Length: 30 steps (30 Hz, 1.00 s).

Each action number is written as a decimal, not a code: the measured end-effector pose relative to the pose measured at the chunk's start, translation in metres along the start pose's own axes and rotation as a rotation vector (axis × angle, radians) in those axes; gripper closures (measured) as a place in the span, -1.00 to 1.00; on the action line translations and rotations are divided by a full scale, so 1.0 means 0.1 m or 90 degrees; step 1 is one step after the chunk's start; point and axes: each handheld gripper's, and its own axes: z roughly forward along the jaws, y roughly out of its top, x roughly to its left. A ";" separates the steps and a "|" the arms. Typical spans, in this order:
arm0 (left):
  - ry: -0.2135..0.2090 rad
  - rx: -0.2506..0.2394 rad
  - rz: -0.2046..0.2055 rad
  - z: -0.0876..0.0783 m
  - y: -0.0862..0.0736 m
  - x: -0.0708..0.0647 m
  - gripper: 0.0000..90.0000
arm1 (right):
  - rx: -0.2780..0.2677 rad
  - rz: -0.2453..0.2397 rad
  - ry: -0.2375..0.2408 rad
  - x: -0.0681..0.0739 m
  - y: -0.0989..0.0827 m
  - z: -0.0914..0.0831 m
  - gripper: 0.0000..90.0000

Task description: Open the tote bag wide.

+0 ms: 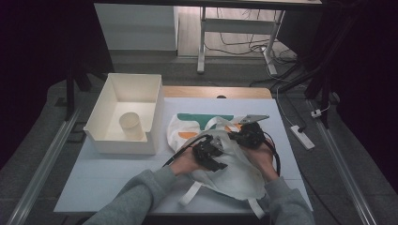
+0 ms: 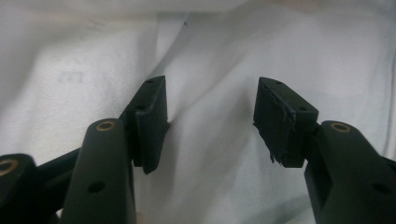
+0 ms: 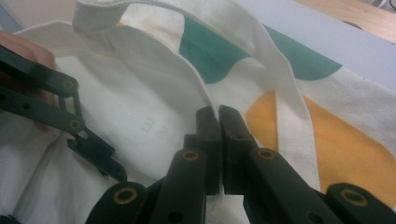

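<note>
White tote bag [image 1: 225, 159] flat on table [image 1: 103, 173], right gripper [image 3: 218, 116] clenched on its opening's edge — left gripper [image 2: 210, 116] released, jaws apart over fabric inside.

The right gripper [image 3: 218, 116] is seen clamped tight on the rim of a white tote bag [image 3: 140, 107], its 2 black jaws pressed together with the fabric edge pinched between them. A white strap [image 3: 266, 51] is looped over the bag's far side, across a green patch [image 3: 210, 51] and an orange patch [image 3: 345, 140] printed on it. The left gripper [image 3: 100, 161] is poked in from the left, down inside the bag's mouth. A pale blue tabletop [image 3: 327, 37] is glimpsed at the far right.
</note>
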 end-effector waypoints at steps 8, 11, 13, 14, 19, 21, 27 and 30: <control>-0.015 0.046 0.029 0.10 -0.02 -0.04 0.23 | -0.001 0.001 0.001 0.00 0.00 0.00 0.95; 0.002 0.066 0.039 0.15 -0.03 -0.07 0.42 | -0.002 0.001 0.001 -0.01 0.00 -0.01 0.95; 0.017 0.067 0.042 0.15 -0.03 -0.07 0.63 | -0.003 0.001 0.001 -0.01 0.00 -0.01 0.95; 0.021 0.067 0.043 0.14 -0.04 -0.07 0.73 | -0.003 0.003 0.001 -0.01 0.00 -0.01 0.95; 0.027 0.056 0.055 0.10 -0.05 -0.09 0.96 | -0.008 0.003 0.001 -0.02 0.00 -0.03 0.95; 0.026 0.045 0.058 0.06 -0.06 -0.09 0.97 | -0.009 0.004 0.002 -0.02 0.00 -0.04 0.95; 0.002 0.013 0.070 -0.19 -0.10 -0.19 0.98 | -0.024 0.002 0.001 -0.02 0.04 -0.11 0.95; -0.003 0.005 0.084 -0.30 -0.13 -0.28 0.98 | -0.028 0.002 -0.002 -0.02 0.06 -0.13 0.95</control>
